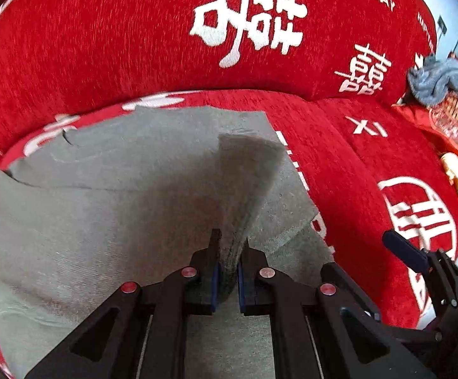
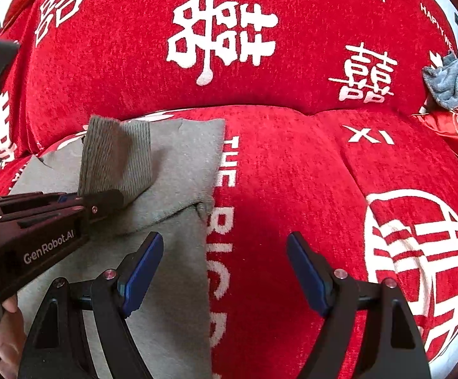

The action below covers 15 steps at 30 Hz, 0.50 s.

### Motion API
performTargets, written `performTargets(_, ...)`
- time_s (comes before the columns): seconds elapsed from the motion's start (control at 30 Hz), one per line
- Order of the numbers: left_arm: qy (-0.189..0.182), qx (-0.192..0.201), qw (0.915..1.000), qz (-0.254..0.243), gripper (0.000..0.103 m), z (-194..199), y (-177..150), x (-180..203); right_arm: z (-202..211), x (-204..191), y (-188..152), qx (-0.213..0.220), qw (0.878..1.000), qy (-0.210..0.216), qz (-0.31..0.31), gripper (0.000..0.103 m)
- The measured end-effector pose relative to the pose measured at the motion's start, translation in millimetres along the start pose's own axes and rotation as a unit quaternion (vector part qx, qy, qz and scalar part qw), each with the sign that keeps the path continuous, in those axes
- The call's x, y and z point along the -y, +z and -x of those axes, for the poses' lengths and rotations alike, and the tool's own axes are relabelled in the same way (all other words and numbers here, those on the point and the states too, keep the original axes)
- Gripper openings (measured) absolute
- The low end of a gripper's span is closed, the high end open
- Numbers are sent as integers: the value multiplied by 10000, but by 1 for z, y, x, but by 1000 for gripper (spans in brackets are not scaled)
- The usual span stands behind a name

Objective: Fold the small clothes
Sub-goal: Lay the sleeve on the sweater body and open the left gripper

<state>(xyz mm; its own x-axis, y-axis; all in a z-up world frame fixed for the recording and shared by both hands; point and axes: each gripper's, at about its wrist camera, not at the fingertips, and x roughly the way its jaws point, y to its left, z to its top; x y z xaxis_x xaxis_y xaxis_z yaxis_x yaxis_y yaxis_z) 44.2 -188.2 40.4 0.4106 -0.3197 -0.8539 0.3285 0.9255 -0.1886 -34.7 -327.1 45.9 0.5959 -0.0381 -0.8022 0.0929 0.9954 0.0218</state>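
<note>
1. Left wrist view: the left hand-held gripper [image 1: 229, 246] is pinching the ribbed cuff [image 1: 247, 183] of a grey garment [image 1: 86, 189], with the cuff lifted up off the rest of the fabric and standing between the two fingers.
2. Same view: the garment lies spread flat on the seat of a red sofa [image 1: 102, 47] with white Chinese characters and "THE BIGDAY" lettering on its cover. There's a crease running across the fabric on the left side.
3. Far right in that view, a blue-grey towel [image 1: 440, 79] sits bunched on top of a red and gold cushion [image 1: 450, 123], well apart from the garment. One blue pad of the right hand-held gripper [image 1: 404, 251] pokes in at the lower right.
4. Right wrist view: the right hand-held gripper [image 2: 225, 265] is spread wide with nothing in it, hovering over the garment's [image 2: 181, 164] right edge, left finger above grey fabric, right finger above the red sofa [image 2: 292, 173].
5. Same view: the left hand-held gripper [image 2: 102, 200] comes in from the left, clamped on the cuff [image 2: 115, 154], which stands up from the garment. The towel [image 2: 450, 79] is at far right.
</note>
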Motion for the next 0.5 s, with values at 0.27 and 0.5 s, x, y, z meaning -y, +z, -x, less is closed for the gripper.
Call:
performTargets(0.27, -83, 113, 9992, 371, 95, -4, -2, -13, -2, 7, -3, -44, 9999, 78, -97, 83)
performTargets(0.5, -345, 149, 9986, 368, 95, 4, -4, -24, -1, 9, -2, -68, 9989, 420, -185, 83)
